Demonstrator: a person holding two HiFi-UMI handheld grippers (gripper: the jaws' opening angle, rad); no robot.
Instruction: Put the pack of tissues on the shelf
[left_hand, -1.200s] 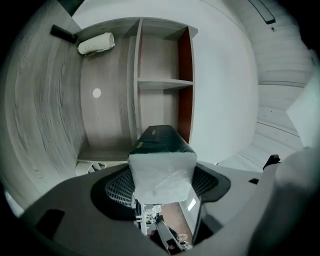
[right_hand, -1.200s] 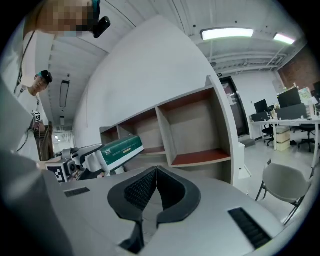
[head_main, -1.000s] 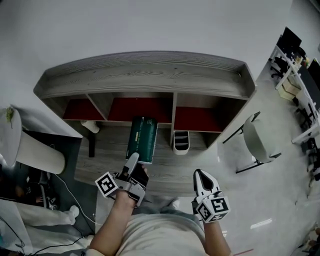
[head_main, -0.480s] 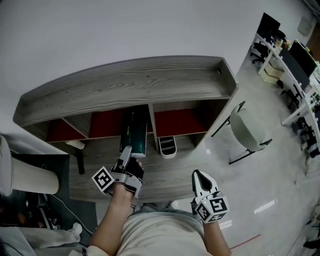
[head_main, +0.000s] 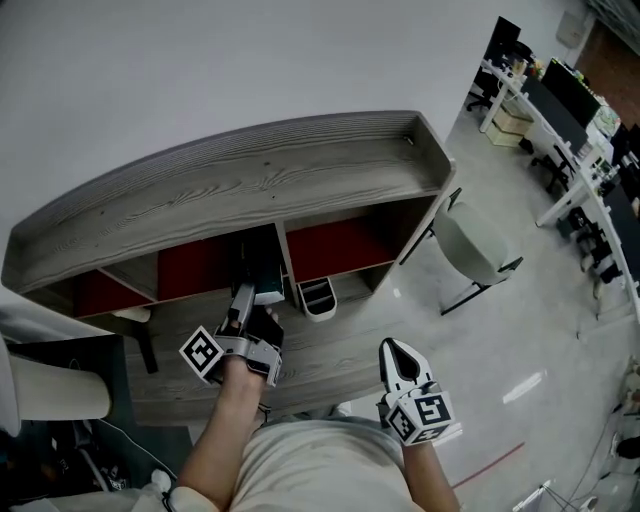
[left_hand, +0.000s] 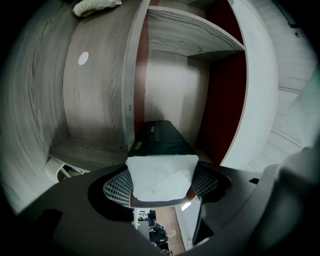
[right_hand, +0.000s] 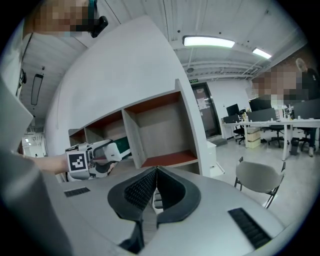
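Note:
The pack of tissues (head_main: 257, 268) is long and dark green with a white end (left_hand: 161, 175). My left gripper (head_main: 250, 302) is shut on that near end, its meshed pads (left_hand: 116, 188) pressing both sides. Most of the pack lies inside the middle compartment of the grey wooden shelf (head_main: 250, 170), between a grey divider and a red wall. In the right gripper view the left gripper (right_hand: 92, 158) reaches into the shelf with the pack (right_hand: 120, 146). My right gripper (head_main: 398, 352) hangs low at the right, away from the shelf, jaws shut (right_hand: 155, 174) and holding nothing.
A small white organiser (head_main: 316, 298) stands on the lower board just right of the pack. A grey chair (head_main: 470, 250) stands to the right of the shelf. Office desks (head_main: 560, 110) line the far right. A white roll (head_main: 132, 315) lies in the left compartment.
My left gripper has pushed forward, and the pack has gone from the lower board deep into the middle compartment. The head view has swung. The right gripper has stayed put.

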